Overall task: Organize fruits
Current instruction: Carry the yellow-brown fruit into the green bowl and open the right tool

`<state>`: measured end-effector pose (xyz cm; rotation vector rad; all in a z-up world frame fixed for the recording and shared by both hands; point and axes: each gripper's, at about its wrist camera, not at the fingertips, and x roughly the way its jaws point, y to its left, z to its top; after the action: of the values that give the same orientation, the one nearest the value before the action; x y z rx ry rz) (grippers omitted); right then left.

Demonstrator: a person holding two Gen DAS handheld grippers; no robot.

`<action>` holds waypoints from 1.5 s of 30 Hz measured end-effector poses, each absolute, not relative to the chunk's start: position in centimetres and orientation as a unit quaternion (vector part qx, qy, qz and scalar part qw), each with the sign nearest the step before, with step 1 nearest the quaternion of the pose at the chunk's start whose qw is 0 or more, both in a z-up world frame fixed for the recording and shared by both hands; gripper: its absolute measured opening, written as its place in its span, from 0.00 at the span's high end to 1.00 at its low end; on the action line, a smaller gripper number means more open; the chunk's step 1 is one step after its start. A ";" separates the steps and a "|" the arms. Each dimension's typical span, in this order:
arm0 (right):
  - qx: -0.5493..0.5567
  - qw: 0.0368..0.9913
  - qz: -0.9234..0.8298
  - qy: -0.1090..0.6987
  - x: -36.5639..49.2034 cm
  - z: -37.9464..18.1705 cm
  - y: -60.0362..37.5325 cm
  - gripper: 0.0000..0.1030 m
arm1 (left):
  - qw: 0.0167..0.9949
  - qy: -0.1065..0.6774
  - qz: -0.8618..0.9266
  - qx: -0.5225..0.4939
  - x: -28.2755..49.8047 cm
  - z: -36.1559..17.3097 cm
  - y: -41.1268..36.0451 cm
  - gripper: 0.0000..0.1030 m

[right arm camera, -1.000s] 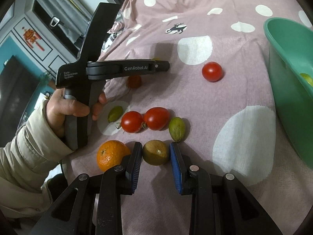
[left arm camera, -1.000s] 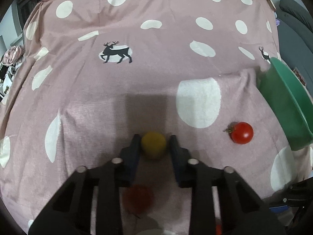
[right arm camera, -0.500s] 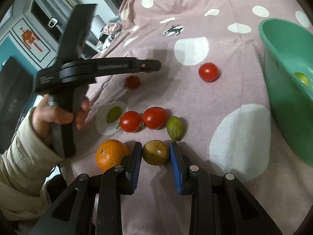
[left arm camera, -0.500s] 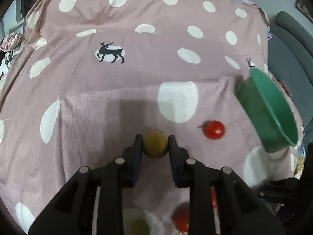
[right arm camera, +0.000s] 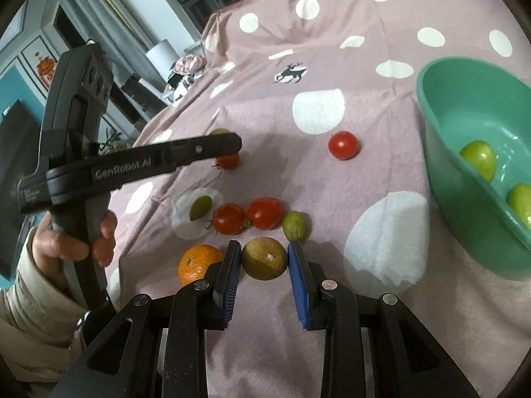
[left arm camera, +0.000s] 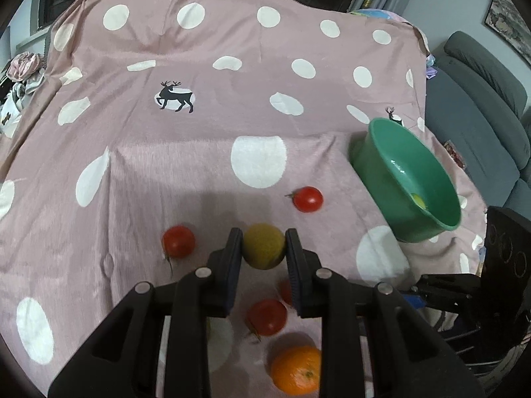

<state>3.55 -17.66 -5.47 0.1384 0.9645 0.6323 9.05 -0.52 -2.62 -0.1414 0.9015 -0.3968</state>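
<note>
My left gripper (left arm camera: 264,248) is shut on a yellow-green fruit (left arm camera: 264,246) and holds it in the air above the cloth. My right gripper (right arm camera: 264,258) is shut on a brownish-green fruit (right arm camera: 264,258) low over the cloth. A green bowl (left arm camera: 428,212) stands at the right; in the right wrist view (right arm camera: 464,106) it holds two green fruits (right arm camera: 479,159). Loose on the cloth lie several red tomatoes (right arm camera: 343,145), an orange (right arm camera: 195,263) and two small green fruits (right arm camera: 293,225).
A pink cloth with white dots and deer prints (left arm camera: 232,106) covers the table. A grey sofa (left arm camera: 478,99) stands beyond the right edge. Furniture and clutter (right arm camera: 186,66) lie past the left side. The person's hand (right arm camera: 76,242) holds the left gripper's handle.
My left gripper has risen with the yellow-green fruit, so more tomatoes, the orange and the bowl come into its view. My right gripper stays shut on its fruit.
</note>
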 end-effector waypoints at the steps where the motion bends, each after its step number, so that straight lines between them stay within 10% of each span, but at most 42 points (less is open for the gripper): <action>1: 0.065 0.838 0.298 0.453 3.5 -5.2 -17.7 0.70 | 0.879 0.431 -0.191 -0.070 8.8 -2.5 -0.5 0.76; 45: 0.135 0.905 0.191 0.354 3.2 -0.9 -28.5 0.70 | 0.873 0.407 -0.269 -0.006 7.3 1.4 -9.4 0.75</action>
<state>3.21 -28.50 -0.86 0.2784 0.7320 0.3950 7.31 -9.38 1.41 -0.0132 0.8496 -0.5616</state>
